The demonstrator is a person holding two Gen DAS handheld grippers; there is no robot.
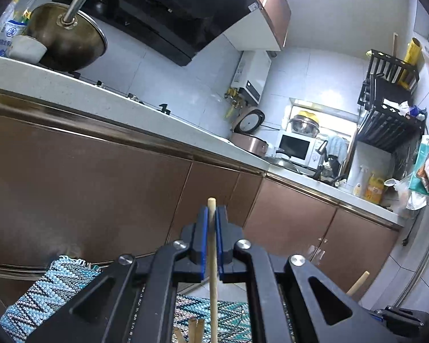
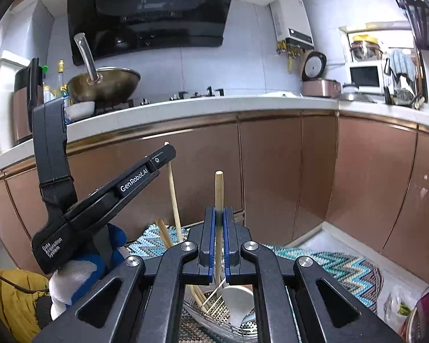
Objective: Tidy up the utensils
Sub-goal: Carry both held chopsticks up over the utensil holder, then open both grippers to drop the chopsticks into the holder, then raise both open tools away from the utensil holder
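Observation:
My left gripper [image 1: 211, 214] is shut on a wooden chopstick [image 1: 213, 271] that stands upright between the blue pads. My right gripper [image 2: 219, 214] is shut on another wooden chopstick [image 2: 219, 191], also upright. In the right wrist view the left gripper's body [image 2: 100, 200] shows at left, held by a blue-and-white gloved hand [image 2: 80, 271], with its chopstick [image 2: 173, 194] rising behind it. Below the right gripper a wire basket [image 2: 243, 328] holds more chopsticks [image 2: 197, 297], a metal fork [image 2: 214, 294] and a white spoon [image 2: 237, 300].
Brown cabinet doors [image 2: 271, 171] under a white counter [image 2: 186, 108] face both grippers. A wok [image 2: 105, 85], bowl [image 2: 80, 110], bottles, rice cooker [image 2: 320, 85] and microwave [image 2: 364, 77] stand on the counter. A zigzag rug [image 2: 343, 265] covers the floor. A black rack [image 1: 391, 108] is at right.

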